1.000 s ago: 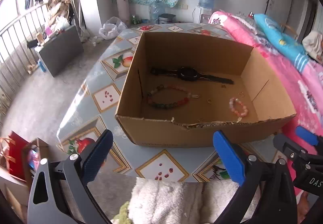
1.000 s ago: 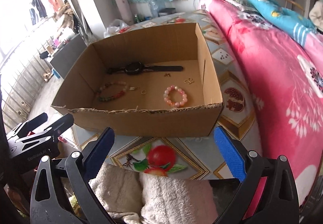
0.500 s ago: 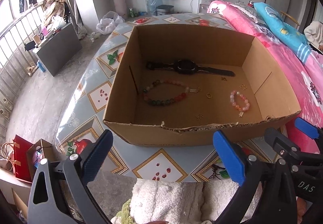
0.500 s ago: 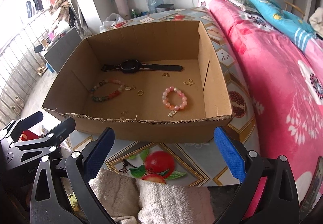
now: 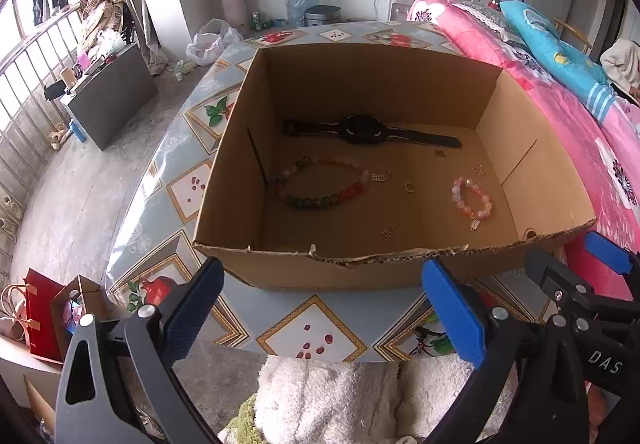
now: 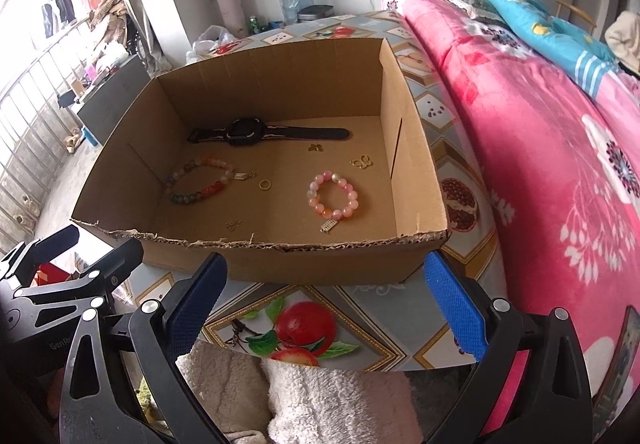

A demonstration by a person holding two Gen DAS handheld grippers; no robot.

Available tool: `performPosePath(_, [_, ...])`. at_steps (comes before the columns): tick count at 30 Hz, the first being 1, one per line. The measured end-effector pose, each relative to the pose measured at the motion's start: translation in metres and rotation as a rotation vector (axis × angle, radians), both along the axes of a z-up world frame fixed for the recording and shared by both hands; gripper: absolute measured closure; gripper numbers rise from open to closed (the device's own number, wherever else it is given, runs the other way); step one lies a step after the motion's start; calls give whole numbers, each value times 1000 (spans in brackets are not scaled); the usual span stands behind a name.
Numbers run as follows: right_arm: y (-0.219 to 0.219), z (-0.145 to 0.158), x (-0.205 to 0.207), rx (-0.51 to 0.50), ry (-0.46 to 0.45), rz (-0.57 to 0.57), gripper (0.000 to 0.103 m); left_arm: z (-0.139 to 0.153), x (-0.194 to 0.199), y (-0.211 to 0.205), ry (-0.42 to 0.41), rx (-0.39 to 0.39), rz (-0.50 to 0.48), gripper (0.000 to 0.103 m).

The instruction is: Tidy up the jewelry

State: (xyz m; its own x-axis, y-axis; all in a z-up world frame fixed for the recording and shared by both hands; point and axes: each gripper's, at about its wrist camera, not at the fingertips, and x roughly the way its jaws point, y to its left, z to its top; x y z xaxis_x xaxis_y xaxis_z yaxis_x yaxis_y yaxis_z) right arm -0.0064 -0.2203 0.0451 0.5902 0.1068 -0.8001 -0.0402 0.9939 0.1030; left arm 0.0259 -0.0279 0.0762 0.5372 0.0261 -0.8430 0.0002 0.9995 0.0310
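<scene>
I have the left gripper (image 5: 324,308) spread wide with nothing between its blue pads, and the right gripper (image 6: 328,304) just as wide and just as empty. I judge that both are held back, short of the near wall of the cardboard box (image 5: 360,268) and above the table (image 5: 312,328), so that I get a full look down into the box before choosing a piece.

From the left gripper, everything lies ahead and below, past the torn near rim. Nearest is a small gold charm (image 5: 389,231), close to the near wall. Further in, to the left, sits the multicoloured bead bracelet (image 5: 322,184), and just to its right a small gold ring (image 5: 409,187). From the right gripper, the pink bead bracelet (image 6: 333,193) is almost straight ahead, nearer to it than to the left one, so I would take that piece with the right. Beyond it lie two small gold trinkets (image 6: 362,162); I cannot tell what they are. The black watch (image 6: 246,132) is stretched flat along the far wall, the furthest reach for either gripper.

All the pieces lie loose and apart on the box floor, touching neither gripper. A pink blanket (image 6: 540,164) borders the table on the right.
</scene>
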Motion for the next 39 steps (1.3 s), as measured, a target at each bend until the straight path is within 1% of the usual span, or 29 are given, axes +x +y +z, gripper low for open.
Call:
performPosePath(25, [-4, -8, 5, 16, 36, -17, 8, -8, 6, -3, 42, -5, 10, 6])
performPosePath(39, [-4, -11, 4, 19, 43, -18, 8, -9, 7, -3, 45, -3, 11, 6])
